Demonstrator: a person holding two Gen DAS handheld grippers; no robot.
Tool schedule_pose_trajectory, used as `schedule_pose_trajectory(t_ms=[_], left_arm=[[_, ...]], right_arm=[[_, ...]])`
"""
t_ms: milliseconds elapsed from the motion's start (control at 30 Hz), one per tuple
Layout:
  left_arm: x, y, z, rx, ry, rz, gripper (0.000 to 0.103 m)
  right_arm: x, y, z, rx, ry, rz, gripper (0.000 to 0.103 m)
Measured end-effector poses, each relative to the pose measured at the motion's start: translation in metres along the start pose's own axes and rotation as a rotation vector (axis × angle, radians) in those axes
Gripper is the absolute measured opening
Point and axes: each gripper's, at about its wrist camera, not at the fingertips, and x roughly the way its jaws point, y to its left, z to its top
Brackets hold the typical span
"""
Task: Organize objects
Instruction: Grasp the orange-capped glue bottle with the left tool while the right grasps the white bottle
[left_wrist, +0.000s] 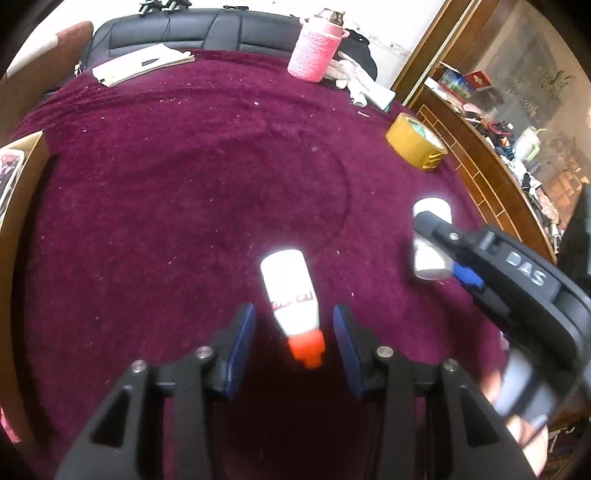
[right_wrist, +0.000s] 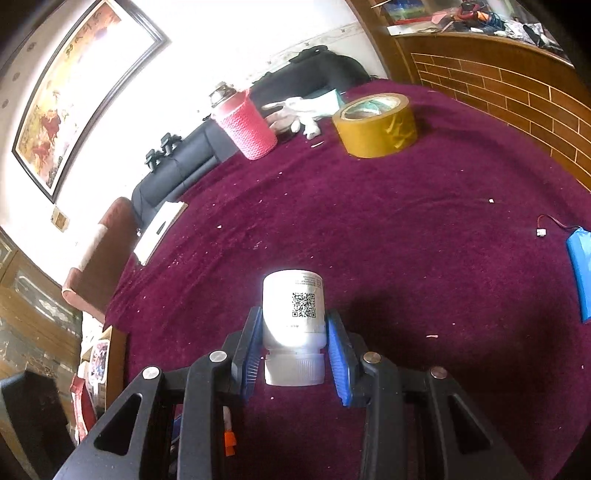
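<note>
The right tongs (right_wrist: 294, 345) clamp a white pill bottle (right_wrist: 293, 314) between their blue pads (right_wrist: 337, 360), which press on its sides just above the ribbed cap; a QR code faces up. Beneath lies a maroon tabletop (right_wrist: 406, 240) flecked with crumbs. Farther off stand a roll of yellow-brown tape (right_wrist: 376, 125) and a pink knit-sleeved flask (right_wrist: 247, 123), well apart. A blue flat pack (right_wrist: 580, 273) with thin wires lies at the right edge. A framed painting (right_wrist: 74, 92) hangs on the wall.

Fuzzy maroon cloth (right_wrist: 406, 240), glossy white plastic bottle (right_wrist: 293, 306)
</note>
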Motion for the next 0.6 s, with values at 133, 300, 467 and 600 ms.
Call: schedule_pose_trajectory(t_ms=[133,300,467,600], left_arm=[[0.012,-0.005,0.006,0.015,0.007,0.030,0.042],[0.011,-0.007,0.001,0.089,-0.040,0.073,0.026],[-0.001,-0.002,-0.015,0.152,-0.076,0.101,0.026],[-0.015,0.005,-0.027,0.175,-0.111,0.129,0.026]], right_arm=[[-0.002,0.000,-0.001,-0.007,-0.001,0.005,0.036],[0.000,0.005,-0.004,-0.030,0.008,0.008,0.036],[0.006,0.016,-0.012,-0.080,0.026,0.013,0.036],[0.012,0.031,-0.021,-0.139,0.051,0.026,0.036]])
